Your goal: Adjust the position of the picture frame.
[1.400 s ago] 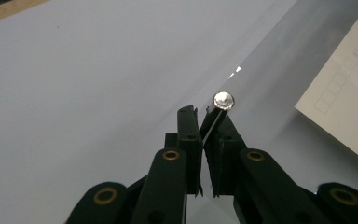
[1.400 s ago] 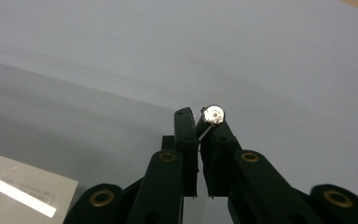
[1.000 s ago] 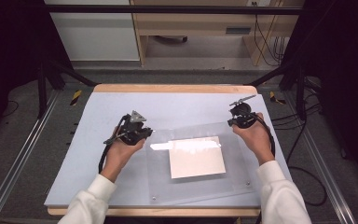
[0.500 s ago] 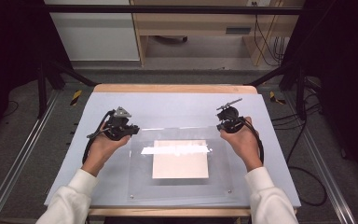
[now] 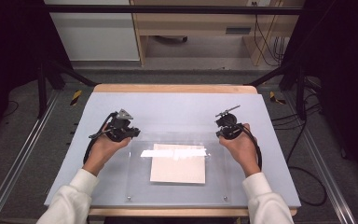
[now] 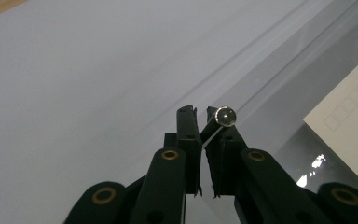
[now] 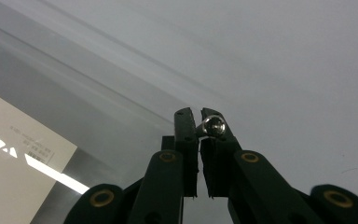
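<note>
Both grippers drawn nearer the person, left gripper (image 6: 200,114) jaws clenched on a screw (image 6: 224,116) — right gripper (image 7: 196,115) likewise gripping its screw (image 7: 213,126)

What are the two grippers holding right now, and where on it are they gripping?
Both hold the clear acrylic sheet by its far corners: the left gripper is shut at the left corner screw, the right gripper at the right corner screw.

Paper (image 5: 178,164) lies apparently under plate (image 5: 140,186), on table (image 5: 177,105).
</note>
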`<state>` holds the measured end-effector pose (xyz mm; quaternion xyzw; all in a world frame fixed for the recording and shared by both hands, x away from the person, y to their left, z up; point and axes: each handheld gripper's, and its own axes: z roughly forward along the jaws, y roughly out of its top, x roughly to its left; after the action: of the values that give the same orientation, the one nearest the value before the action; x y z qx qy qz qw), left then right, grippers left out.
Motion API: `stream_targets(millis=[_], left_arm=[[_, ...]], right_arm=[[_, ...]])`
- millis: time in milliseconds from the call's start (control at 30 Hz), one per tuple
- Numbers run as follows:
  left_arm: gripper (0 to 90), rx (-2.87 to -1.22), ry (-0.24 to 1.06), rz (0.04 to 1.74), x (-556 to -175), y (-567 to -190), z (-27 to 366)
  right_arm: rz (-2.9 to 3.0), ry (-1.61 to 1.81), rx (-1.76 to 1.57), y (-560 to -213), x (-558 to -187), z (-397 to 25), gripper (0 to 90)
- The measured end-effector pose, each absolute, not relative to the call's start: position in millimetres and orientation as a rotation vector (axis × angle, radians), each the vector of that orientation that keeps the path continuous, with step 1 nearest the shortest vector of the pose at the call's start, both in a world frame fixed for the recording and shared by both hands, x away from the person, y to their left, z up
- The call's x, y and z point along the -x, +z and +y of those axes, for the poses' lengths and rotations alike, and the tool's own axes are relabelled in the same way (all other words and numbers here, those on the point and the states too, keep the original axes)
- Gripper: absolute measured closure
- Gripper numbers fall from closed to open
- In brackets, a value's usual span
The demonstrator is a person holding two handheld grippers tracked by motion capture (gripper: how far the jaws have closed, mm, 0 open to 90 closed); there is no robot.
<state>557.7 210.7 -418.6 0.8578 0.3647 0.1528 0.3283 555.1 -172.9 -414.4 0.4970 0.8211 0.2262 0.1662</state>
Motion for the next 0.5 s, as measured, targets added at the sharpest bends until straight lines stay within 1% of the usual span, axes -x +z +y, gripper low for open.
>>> stream_targets(millis=[267, 500], left_arm=[[83.2, -2.239, 0.405, 0.97, -565, -422, 212], [83.2, -2.224, 0.387, 0.992, -571, -432, 210]], right_arm=[[2.349, 0.63, -1.405, -418, -565, -171, 85.8], [2.339, 0.63, -1.417, -422, -570, -172, 85.8]])
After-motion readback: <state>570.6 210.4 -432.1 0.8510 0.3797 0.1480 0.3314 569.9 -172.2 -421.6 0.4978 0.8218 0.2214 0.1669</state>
